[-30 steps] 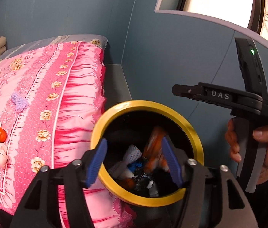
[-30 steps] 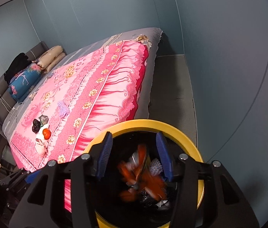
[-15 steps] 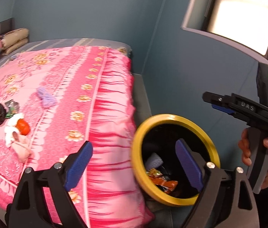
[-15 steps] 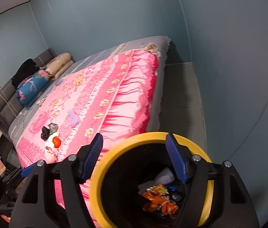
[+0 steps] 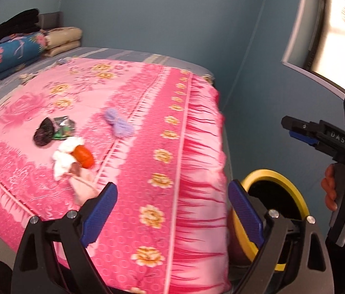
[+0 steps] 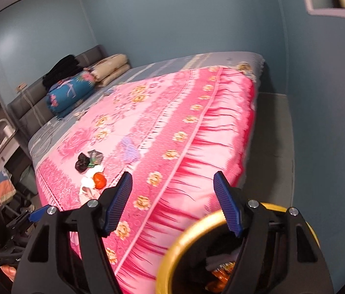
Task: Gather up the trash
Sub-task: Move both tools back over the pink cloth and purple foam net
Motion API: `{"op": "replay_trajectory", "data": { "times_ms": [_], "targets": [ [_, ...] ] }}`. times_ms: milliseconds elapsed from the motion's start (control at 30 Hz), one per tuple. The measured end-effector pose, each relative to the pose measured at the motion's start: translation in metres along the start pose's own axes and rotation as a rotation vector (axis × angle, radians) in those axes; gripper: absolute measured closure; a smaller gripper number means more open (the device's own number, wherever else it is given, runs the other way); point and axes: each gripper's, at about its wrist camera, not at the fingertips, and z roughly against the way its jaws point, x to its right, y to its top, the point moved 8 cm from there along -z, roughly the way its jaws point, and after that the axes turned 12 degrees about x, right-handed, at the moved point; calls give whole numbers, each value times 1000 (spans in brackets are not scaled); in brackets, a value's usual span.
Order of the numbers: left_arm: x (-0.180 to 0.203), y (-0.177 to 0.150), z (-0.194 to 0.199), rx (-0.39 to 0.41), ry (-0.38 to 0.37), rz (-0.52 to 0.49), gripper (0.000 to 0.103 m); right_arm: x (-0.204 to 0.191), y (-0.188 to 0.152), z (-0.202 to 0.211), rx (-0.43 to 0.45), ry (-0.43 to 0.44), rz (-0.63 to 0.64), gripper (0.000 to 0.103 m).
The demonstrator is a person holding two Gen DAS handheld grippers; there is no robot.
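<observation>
Both the left gripper (image 5: pixel 172 210) and right gripper (image 6: pixel 172 201) gape with nothing between them, aimed from the yellow-rimmed bin (image 5: pixel 294 188) at lower right toward the trash pile (image 5: pixel 74 154) left of centre on the pink bedspread (image 5: pixel 172 147), likely the next pickup.

Only legible text: "DAS", pale letters on black top body of right gripper (image 5: pixel 302 132), seen in left wrist view. Right wrist view: nothing readable. Other markings too blurred.

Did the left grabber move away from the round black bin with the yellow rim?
Yes. The left gripper swung from over the yellow-rimmed black bin toward the pink flowered bedspread; the bin now sits at its right finger.
</observation>
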Motion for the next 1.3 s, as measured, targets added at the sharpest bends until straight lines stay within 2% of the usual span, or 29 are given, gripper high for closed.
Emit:
{"op": "replay_trajectory", "data": {
  "times_ms": [400,700,1033,1300],
  "targets": [
    [-74,2,-8,-5,128,99,13,-79,15,-83,-59,87,135,37],
    [-118,-23,-28,-63,197,175,13,-119,7,-158,-143,135,148,37],
    [-156,-49,-60,-143,232,249,13,-152,-17,-238,-195,107,233,37],
    [-170,-60,-88,-197,230,284,13,-155,-37,-301,-248,76,264,37]
  ]
}}
